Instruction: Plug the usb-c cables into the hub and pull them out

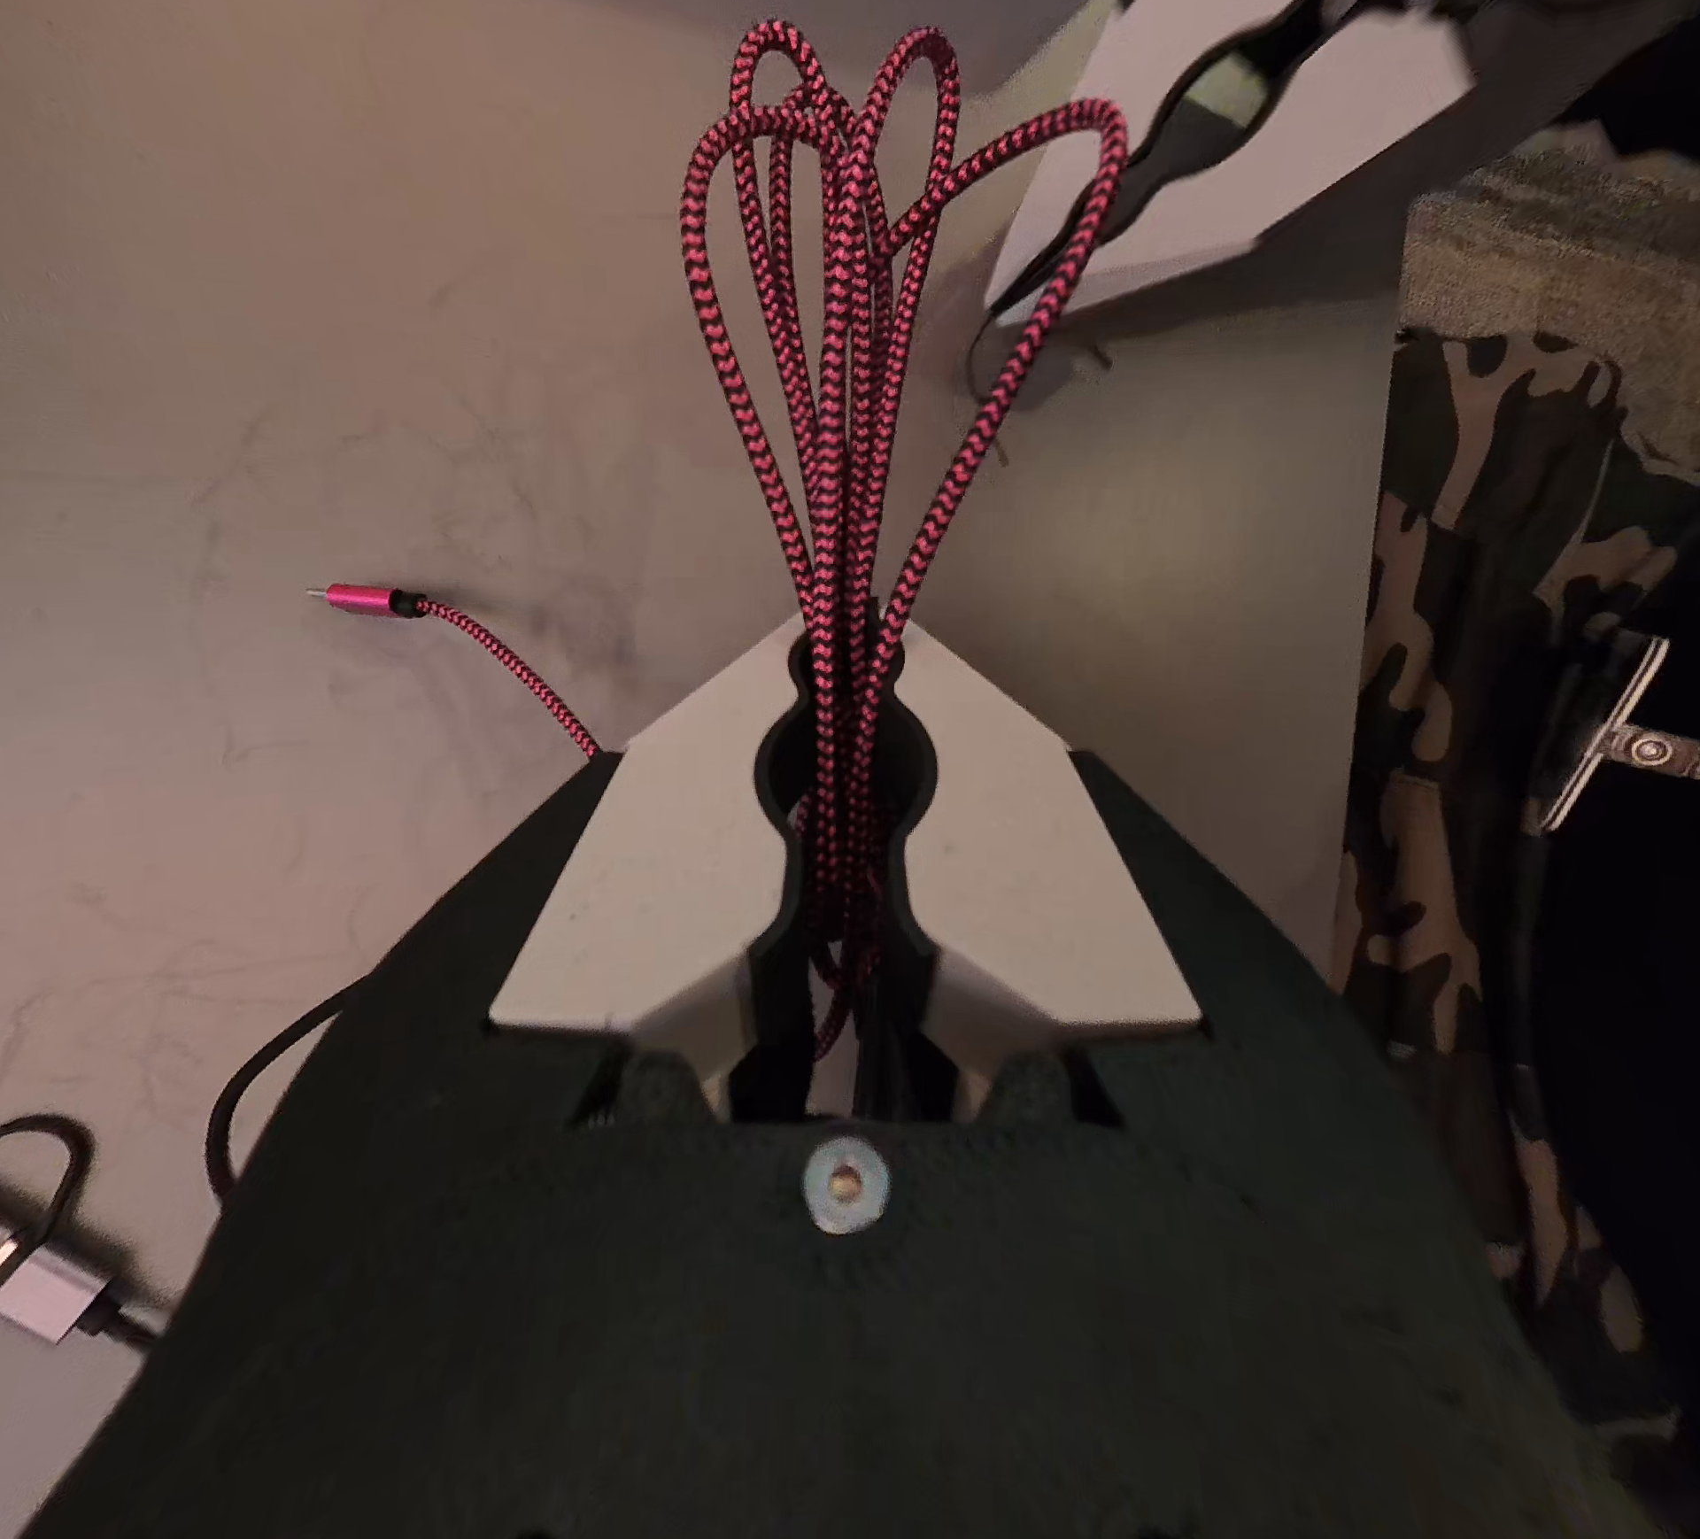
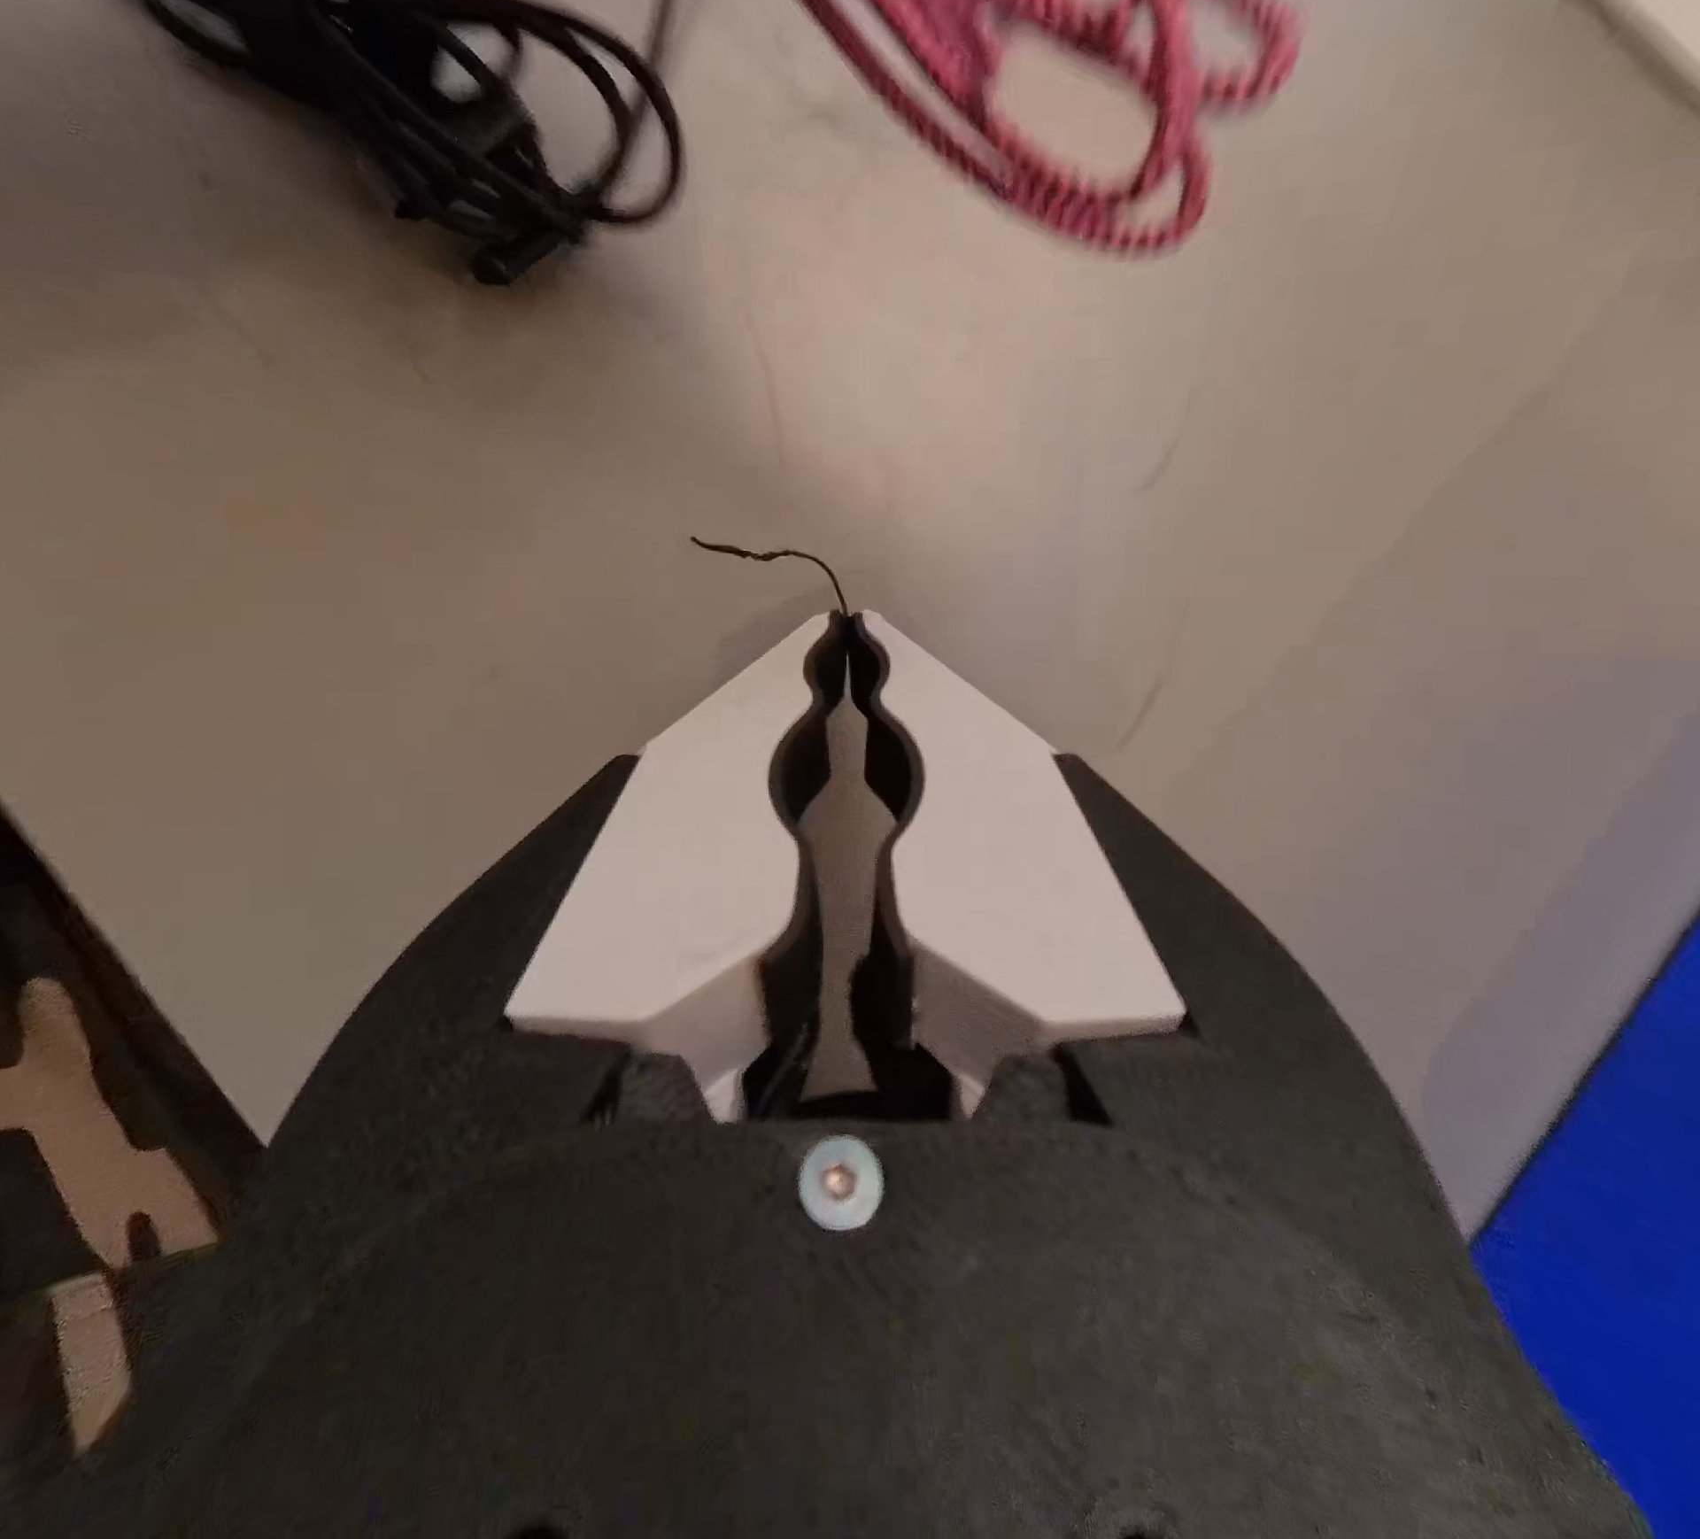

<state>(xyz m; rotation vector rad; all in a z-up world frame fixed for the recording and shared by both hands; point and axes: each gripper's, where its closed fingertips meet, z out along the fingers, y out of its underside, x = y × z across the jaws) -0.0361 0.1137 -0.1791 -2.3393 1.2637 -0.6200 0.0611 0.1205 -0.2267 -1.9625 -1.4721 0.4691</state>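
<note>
My left gripper (image 1: 848,632) is shut on a folded bundle of pink-and-black braided cable (image 1: 828,354), and its loops stick out past the fingertips. One pink USB-C plug (image 1: 366,601) lies on the pale table to the left. My right gripper (image 2: 846,619) is shut on a thin black wire tie (image 2: 782,555) and holds nothing else. The right gripper also shows in the left wrist view (image 1: 1003,313), just right of the loops. The pink bundle (image 2: 1058,50) shows blurred at the top of the right wrist view. A silver-grey metal piece (image 1: 46,1297) with black leads sits at the lower left.
A bundle of black cable (image 2: 368,69) lies on the table at the upper left of the right wrist view. Camouflage cloth (image 1: 1490,667) hangs past the table's right edge. A blue surface (image 2: 1601,1219) lies beyond the table edge at the lower right. The left gripper's tips are roughly 12 cm from the right gripper's.
</note>
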